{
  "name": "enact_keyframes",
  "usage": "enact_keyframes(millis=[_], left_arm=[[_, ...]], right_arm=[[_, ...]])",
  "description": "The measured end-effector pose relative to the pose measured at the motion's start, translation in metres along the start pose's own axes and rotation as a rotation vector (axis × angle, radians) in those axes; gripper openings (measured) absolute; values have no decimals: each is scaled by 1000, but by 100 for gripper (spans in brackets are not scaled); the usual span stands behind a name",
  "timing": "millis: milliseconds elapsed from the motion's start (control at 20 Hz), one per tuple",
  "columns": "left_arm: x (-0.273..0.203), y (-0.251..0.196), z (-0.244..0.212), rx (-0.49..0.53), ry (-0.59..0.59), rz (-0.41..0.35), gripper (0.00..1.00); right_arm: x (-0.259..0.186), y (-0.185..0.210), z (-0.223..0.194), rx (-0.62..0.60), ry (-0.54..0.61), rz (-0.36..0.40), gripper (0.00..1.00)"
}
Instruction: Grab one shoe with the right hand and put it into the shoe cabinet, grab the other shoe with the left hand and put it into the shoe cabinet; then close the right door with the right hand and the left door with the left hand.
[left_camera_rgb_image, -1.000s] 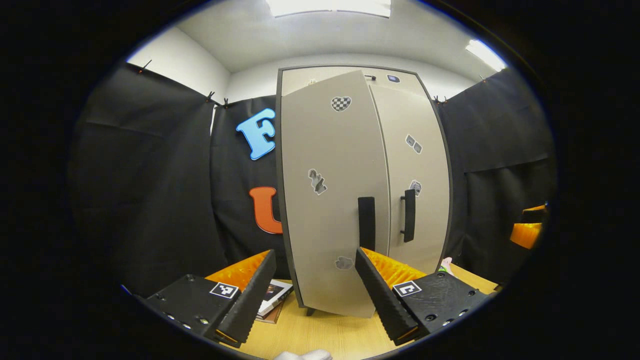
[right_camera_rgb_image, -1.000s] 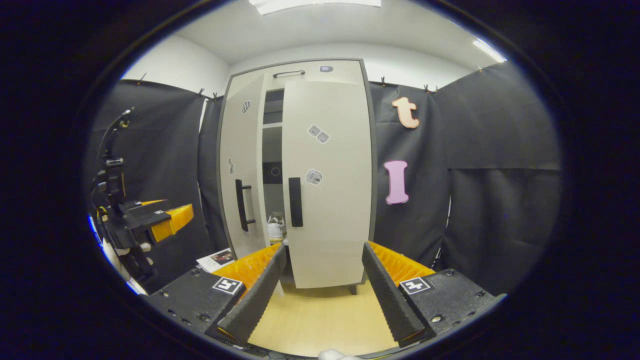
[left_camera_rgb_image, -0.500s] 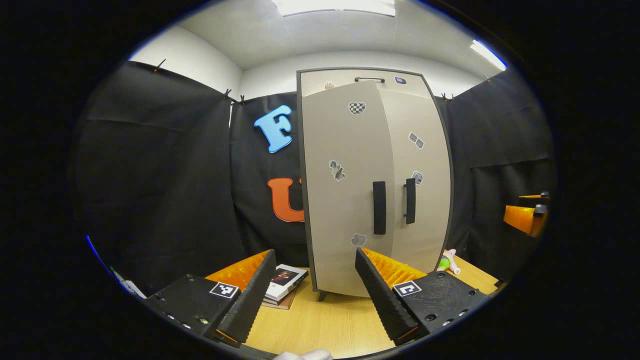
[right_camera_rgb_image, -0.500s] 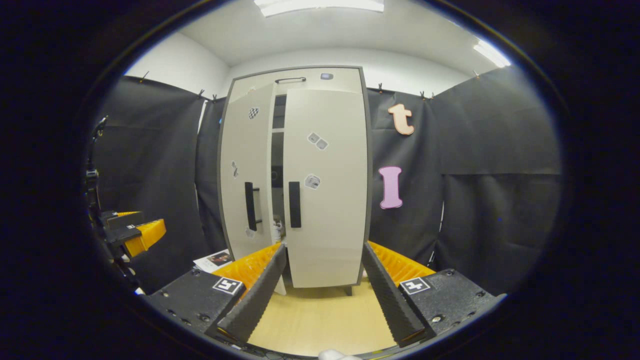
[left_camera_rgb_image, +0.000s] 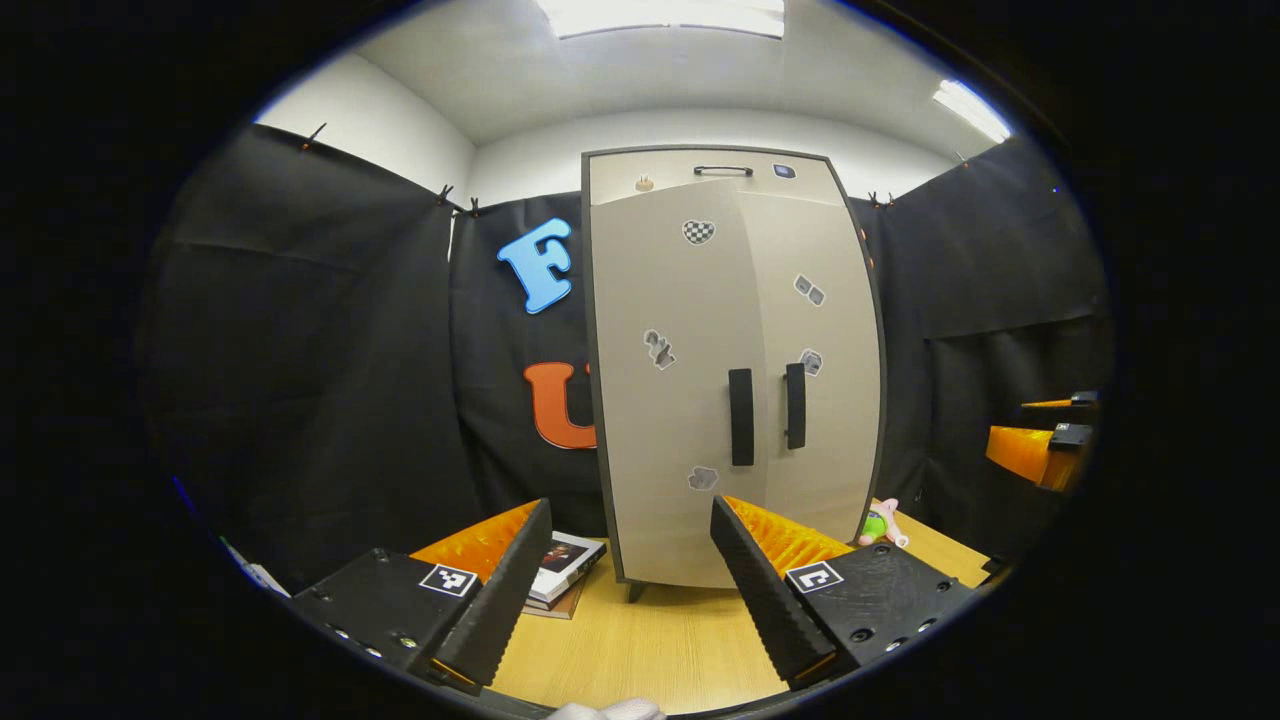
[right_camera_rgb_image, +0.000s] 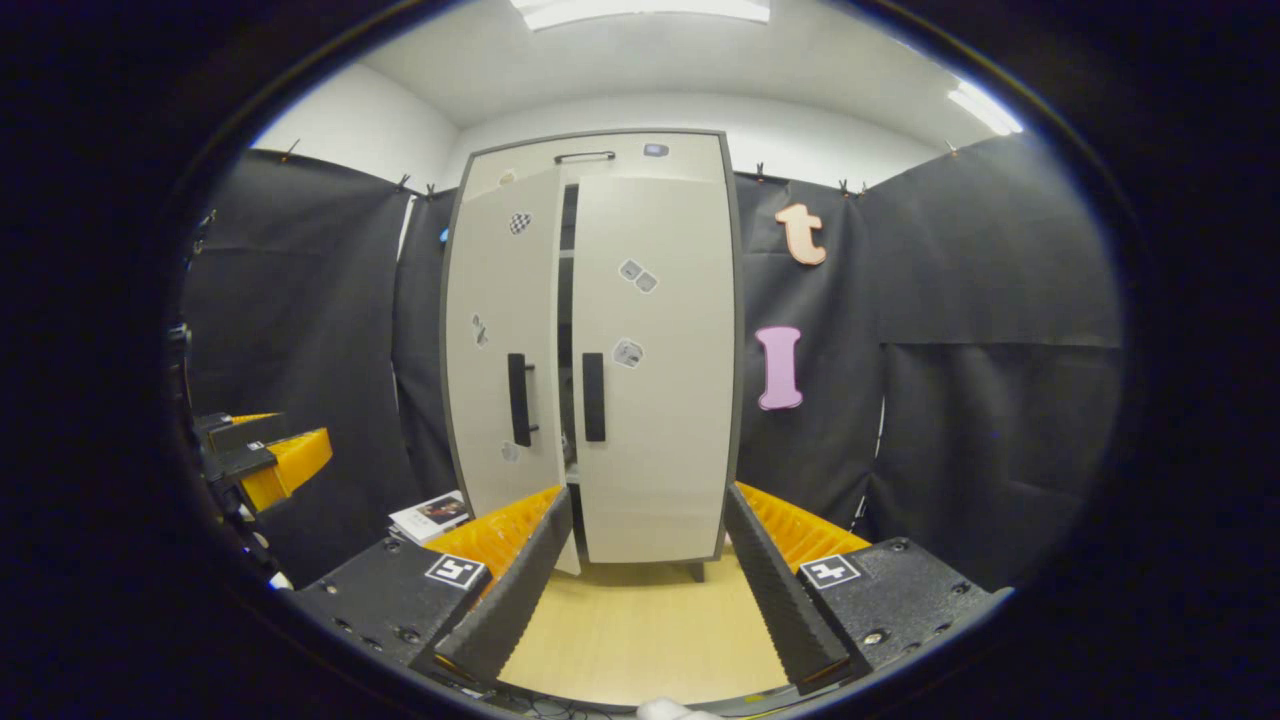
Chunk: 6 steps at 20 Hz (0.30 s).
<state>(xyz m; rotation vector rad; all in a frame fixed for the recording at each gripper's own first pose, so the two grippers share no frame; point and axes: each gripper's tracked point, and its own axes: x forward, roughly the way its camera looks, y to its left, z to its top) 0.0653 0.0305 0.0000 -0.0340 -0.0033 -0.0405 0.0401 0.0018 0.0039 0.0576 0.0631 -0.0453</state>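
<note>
Beige, tall, dark-edged shoe cabinet (right_camera_rgb_image: 640, 340) stood on the light wooden floor (right_camera_rgb_image: 640, 630); its right door (right_camera_rgb_image: 655, 360) sat flush, its left door (right_camera_rgb_image: 505, 340) stood slightly ajar, a dark gap between them. Left gripper (left_camera_rgb_image: 620, 570) and right gripper (right_camera_rgb_image: 640, 570) both had fingers spread apart, holding nothing, well short of the cabinet. Stacked books (left_camera_rgb_image: 560, 565) lay beside its foot

A light wooden table (left_camera_rgb_image: 660, 650) carries the shoe cabinet (left_camera_rgb_image: 735, 370) at twelve o'clock, a stack of books (left_camera_rgb_image: 562, 567) at ten o'clock, and a small toy (left_camera_rgb_image: 880, 522) at two o'clock.
</note>
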Motion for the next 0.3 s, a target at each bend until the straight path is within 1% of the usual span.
enact_keyframes(millis=[300], left_arm=[[-7, -1, 6, 0, -14, -1, 96]], right_arm=[[-6, -1, 0, -3, -3, 0, 99]])
